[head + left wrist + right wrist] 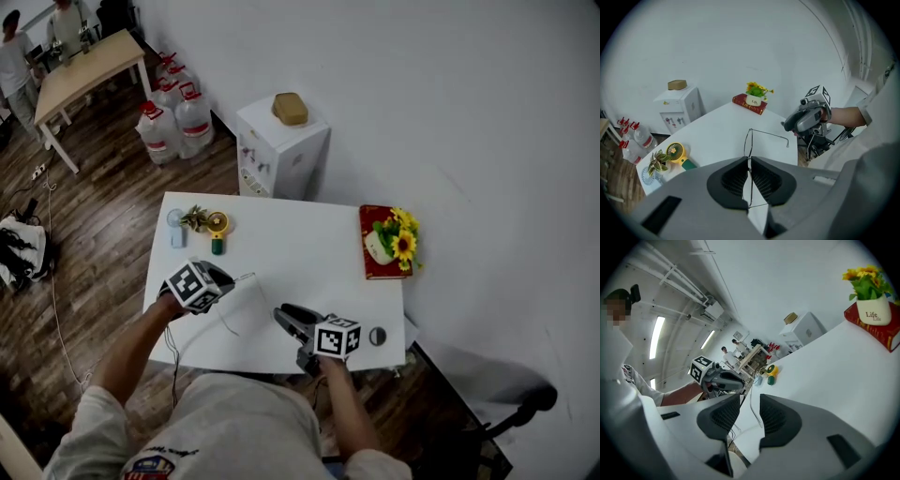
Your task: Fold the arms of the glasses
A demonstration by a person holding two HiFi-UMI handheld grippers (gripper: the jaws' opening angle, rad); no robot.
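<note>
Thin wire-framed glasses (pixel 242 278) (pixel 749 140) hang above the white table (pixel 300 253), and my left gripper (pixel 225 278) (pixel 750 176) is shut on the frame's front. One arm (pixel 769 134) sticks out unfolded to the right, its curved tip near my right gripper (pixel 790 124). My right gripper (pixel 281 314) (pixel 750 416) is at the table's near edge and points left toward the glasses, its jaws apart. In the right gripper view a thin wire of the glasses (pixel 753 412) shows through the gap, with no pad pressing on it. The left gripper (pixel 736 383) shows beyond.
A red book with a pot of sunflowers (pixel 380 242) lies at the table's far right. A yellow hand fan (pixel 217 225), a small plant (pixel 195 217) and a pale blue item (pixel 178 230) stand far left. A dark round object (pixel 377 336) is near right. A white cabinet (pixel 281 141) stands behind.
</note>
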